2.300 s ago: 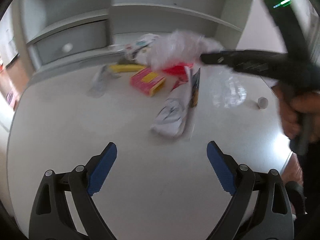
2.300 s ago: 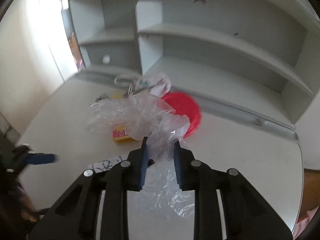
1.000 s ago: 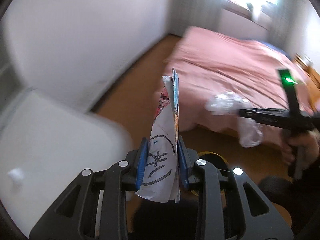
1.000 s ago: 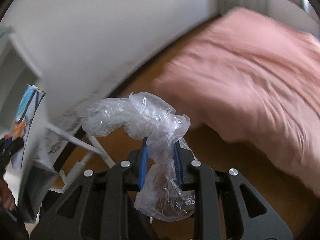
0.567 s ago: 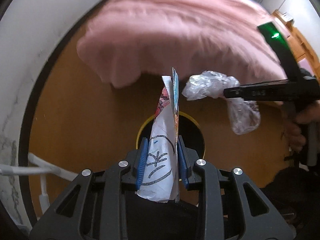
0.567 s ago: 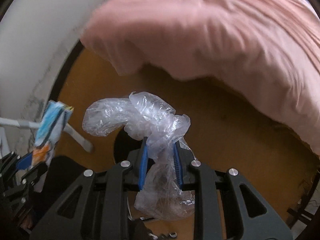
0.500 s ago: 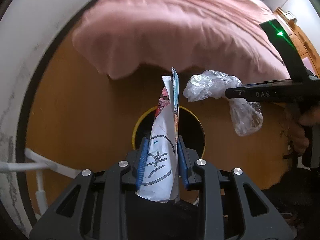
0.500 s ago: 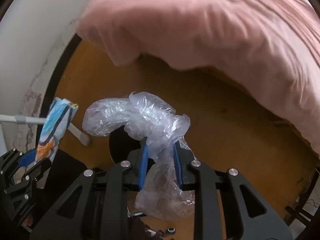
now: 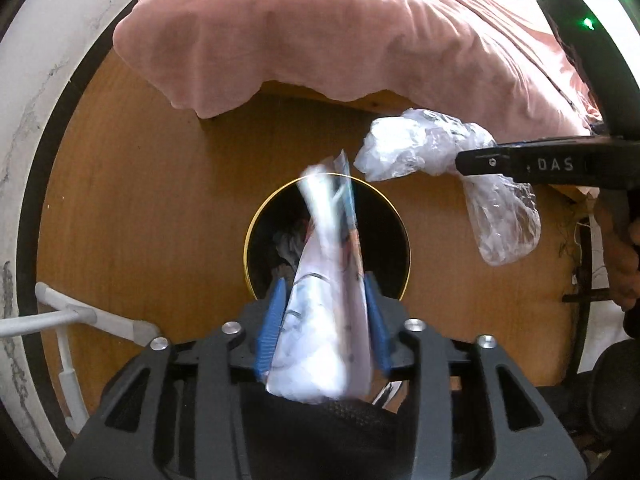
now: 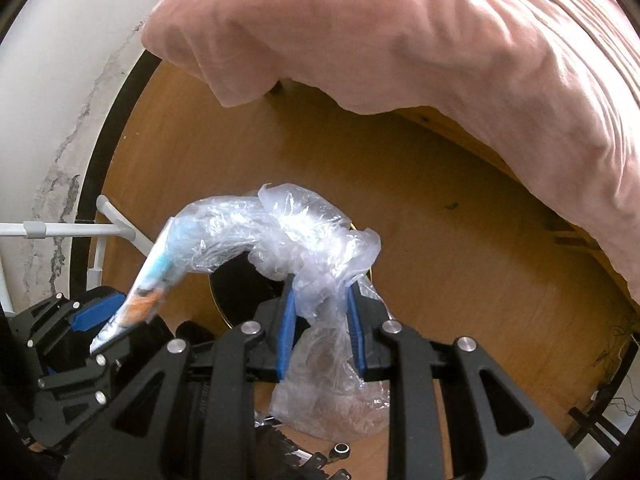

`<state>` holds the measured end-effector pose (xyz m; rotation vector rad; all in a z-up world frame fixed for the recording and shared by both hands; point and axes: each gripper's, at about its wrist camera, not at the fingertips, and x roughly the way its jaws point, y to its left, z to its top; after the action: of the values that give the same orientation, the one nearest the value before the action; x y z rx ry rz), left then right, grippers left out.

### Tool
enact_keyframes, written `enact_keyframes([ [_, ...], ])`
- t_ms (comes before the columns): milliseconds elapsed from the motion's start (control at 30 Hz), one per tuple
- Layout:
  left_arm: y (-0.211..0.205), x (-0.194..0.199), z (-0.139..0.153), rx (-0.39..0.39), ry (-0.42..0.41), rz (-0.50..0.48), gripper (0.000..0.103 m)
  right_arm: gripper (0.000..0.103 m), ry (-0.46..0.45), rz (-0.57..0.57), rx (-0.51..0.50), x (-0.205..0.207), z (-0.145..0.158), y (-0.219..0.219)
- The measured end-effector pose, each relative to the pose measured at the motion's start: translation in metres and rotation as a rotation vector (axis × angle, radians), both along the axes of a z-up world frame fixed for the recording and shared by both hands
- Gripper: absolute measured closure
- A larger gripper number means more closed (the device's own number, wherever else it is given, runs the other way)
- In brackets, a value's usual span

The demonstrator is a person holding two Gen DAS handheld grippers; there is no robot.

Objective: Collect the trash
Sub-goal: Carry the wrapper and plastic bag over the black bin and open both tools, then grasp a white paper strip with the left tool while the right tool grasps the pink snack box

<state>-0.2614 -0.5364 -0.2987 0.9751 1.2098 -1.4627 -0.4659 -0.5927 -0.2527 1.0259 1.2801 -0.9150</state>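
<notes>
Our left gripper (image 9: 326,326) has just been opening, the blurred paper wrapper (image 9: 328,280) loose between its jaws over the bin (image 9: 256,216); our right gripper (image 10: 320,328) pinches the plastic bag (image 10: 288,236).

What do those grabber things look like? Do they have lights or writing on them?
Each hand-held gripper is black plastic with two fingers lined with ribbed blue pads and round silver bolts at the joints. The left hand-held gripper shows this up close, as does the right hand-held gripper. Seen from the left camera, the right one has white letters "DAS" and a small green light.
</notes>
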Motion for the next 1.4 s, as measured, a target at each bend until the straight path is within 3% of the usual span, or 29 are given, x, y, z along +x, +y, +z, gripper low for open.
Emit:
enact_keyframes([
  [100,0.006,0.005,0.007,-0.012,-0.001,0.005,0.049,0.079,0.002,0.022,0.010,0.006,-0.003,0.001],
  [367,0.018,0.022,0.041,-0.065,0.008,0.047,0.046,0.079,0.011,0.089,0.008,0.027,-0.004,0.002],
  [433,0.024,0.028,0.056,-0.091,0.001,0.057,0.043,0.075,0.017,0.111,0.002,0.034,-0.006,0.002],
  [567,0.037,0.040,0.088,-0.152,-0.020,0.086,0.033,0.051,0.019,0.146,-0.024,0.049,-0.002,0.006],
  [700,0.060,0.059,0.122,-0.210,-0.024,0.131,0.029,0.049,0.031,0.176,-0.056,0.067,0.004,0.007],
  [800,0.080,0.075,0.150,-0.263,-0.034,0.173,0.027,0.049,0.043,0.201,-0.131,0.086,0.025,0.008],
  [900,0.109,0.098,0.184,-0.330,-0.050,0.227,0.021,0.049,0.022,0.237,-0.261,0.115,0.069,0.015],
  [1033,0.165,0.142,0.230,-0.423,-0.126,0.346,0.017,0.048,-0.099,0.343,-0.417,0.178,0.141,0.053],
  [1167,0.237,0.197,0.267,-0.487,-0.199,0.531,0.015,0.045,-0.268,0.551,-0.519,0.270,0.202,0.117],
  [1300,0.326,0.255,0.288,-0.494,-0.325,0.773,0.014,0.045,-0.451,0.769,-0.486,0.358,0.231,0.185],
  [1400,0.407,0.290,0.292,-0.449,-0.433,0.981,0.014,0.045,-0.527,0.934,-0.432,0.422,0.236,0.242],
])
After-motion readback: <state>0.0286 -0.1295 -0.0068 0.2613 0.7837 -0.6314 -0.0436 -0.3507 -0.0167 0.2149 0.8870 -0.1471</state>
